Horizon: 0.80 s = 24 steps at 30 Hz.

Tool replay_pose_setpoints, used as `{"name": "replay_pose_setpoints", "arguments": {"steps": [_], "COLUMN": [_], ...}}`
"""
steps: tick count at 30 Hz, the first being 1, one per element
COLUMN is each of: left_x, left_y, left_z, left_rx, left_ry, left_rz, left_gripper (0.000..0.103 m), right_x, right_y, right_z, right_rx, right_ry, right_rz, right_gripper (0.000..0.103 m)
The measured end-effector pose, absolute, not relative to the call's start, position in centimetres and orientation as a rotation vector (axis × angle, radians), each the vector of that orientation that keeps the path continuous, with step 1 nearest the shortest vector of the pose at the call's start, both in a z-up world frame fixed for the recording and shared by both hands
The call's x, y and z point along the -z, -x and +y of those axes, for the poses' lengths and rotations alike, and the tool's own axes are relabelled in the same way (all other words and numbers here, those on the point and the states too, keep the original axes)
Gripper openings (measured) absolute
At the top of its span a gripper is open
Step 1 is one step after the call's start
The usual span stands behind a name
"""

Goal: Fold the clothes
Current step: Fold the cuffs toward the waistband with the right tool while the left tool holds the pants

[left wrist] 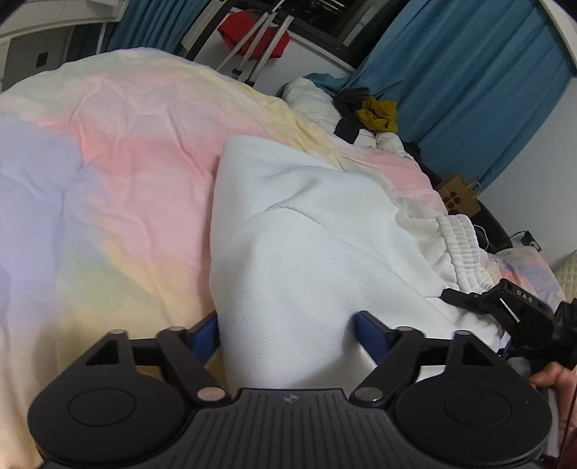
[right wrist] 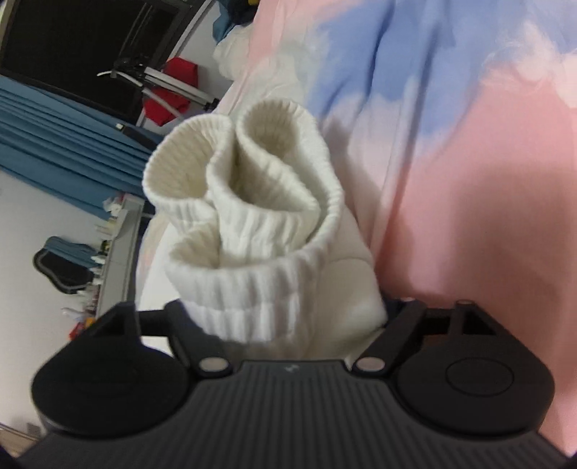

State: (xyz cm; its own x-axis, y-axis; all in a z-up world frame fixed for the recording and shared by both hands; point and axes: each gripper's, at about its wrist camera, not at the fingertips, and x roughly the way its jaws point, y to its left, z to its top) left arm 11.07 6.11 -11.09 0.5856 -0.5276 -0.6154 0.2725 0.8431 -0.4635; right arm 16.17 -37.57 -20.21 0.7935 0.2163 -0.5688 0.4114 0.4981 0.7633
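Observation:
White sweatpants lie folded on a pastel tie-dye bedspread, the elastic waistband at the right. My left gripper straddles the near fold of the pants, its blue pads wide apart with cloth between them. My right gripper is shut on the pants' ribbed leg cuffs, which bunch up in front of the camera above the bedspread. The right gripper also shows in the left wrist view, at the pants' right edge.
A pile of clothes with a mustard item and a white puffy jacket sits at the bed's far end. Blue curtains, a drying rack with a red garment, a paper bag and a desk surround the bed.

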Motion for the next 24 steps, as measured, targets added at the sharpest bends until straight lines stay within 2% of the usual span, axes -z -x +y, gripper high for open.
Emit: {"name": "replay_pose_setpoints", "arguments": {"steps": [2, 4, 7, 9, 17, 24], "left_x": [10.8, 10.1, 8.6, 7.4, 3.2, 5.4], "left_y": [-10.9, -10.8, -10.1, -9.4, -4.5, -2.4], "left_z": [6.2, 6.6, 6.9, 7.0, 5.6, 7.2], "left_rx": [0.474, 0.462, 0.461, 0.468, 0.474, 0.433], "left_ry": [0.344, 0.359, 0.383, 0.392, 0.277, 0.306], "left_rz": [0.810, 0.801, 0.776, 0.755, 0.697, 0.766], "left_gripper": [0.065, 0.044, 0.032, 0.027, 0.024, 0.022], "right_x": [18.9, 16.9, 14.2, 12.5, 9.4, 10.3], "right_y": [-15.8, -15.1, -13.9, -13.1, -10.0, -6.7], "right_z": [-37.1, -35.9, -34.2, -33.0, -32.0, -29.0], "right_rx": [0.152, 0.158, 0.170, 0.182, 0.233, 0.225], "right_ry": [-1.019, -0.933, -0.809, -0.736, -0.672, -0.606], "right_rz": [0.660, 0.625, 0.573, 0.539, 0.482, 0.492], "right_gripper": [0.062, 0.056, 0.055, 0.054, 0.054, 0.054]}}
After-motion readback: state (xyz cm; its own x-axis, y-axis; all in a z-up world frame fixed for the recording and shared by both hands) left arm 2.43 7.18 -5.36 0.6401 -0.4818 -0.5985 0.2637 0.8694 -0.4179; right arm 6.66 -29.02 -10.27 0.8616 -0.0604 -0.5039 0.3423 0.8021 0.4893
